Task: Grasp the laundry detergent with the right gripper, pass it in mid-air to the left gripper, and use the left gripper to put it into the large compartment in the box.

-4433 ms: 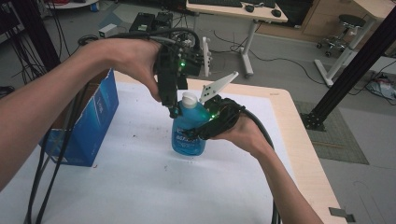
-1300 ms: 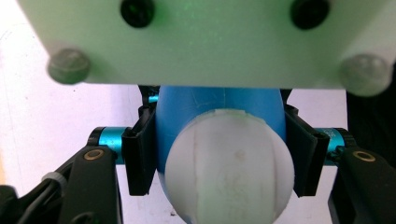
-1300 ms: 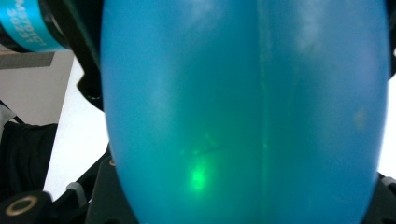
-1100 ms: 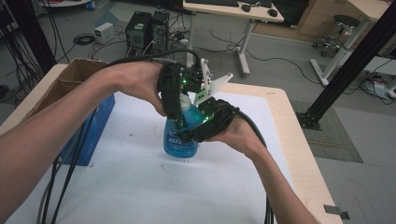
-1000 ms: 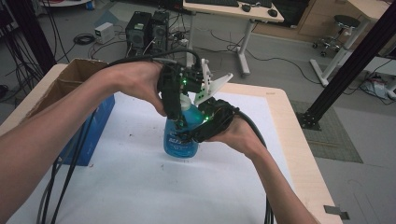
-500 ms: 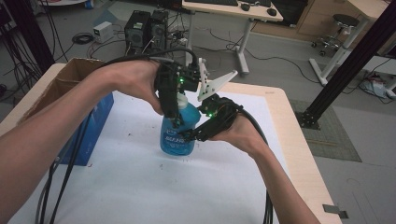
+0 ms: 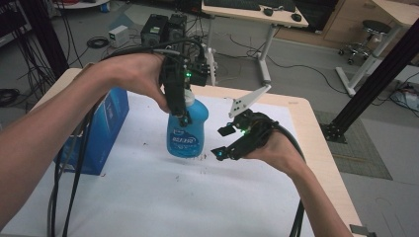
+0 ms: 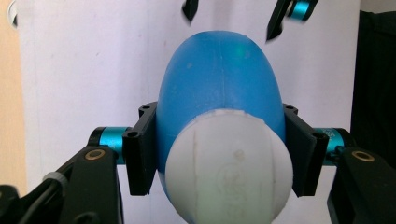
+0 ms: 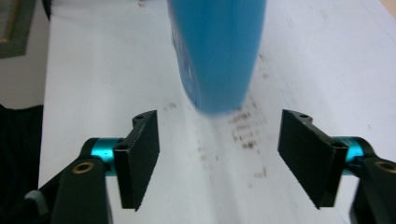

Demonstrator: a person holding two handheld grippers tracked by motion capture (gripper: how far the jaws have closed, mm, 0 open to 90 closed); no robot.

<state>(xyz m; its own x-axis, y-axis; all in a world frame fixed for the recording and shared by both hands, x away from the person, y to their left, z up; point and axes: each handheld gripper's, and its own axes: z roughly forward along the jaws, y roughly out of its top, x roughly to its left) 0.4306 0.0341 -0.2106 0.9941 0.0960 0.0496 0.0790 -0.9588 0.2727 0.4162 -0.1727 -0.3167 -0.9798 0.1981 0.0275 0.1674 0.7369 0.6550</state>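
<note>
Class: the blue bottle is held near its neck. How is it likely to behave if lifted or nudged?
The blue bottle looks like smooth plastic, so it may slip. It is tall with a narrow base, so a nudge could tip it. The left hand-held gripper clamps its curved shoulder below the white cap, probably helping.

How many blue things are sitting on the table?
2. A blue bottle stands in the middle of the white sheet, squeezed near its top by the left gripper. A blue box stands at the table's left edge. Others could be hidden behind the arms.

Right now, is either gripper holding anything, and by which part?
The left gripper clamps the blue bottle at its shoulder, below the white cap. The right gripper is open, empty.
</note>
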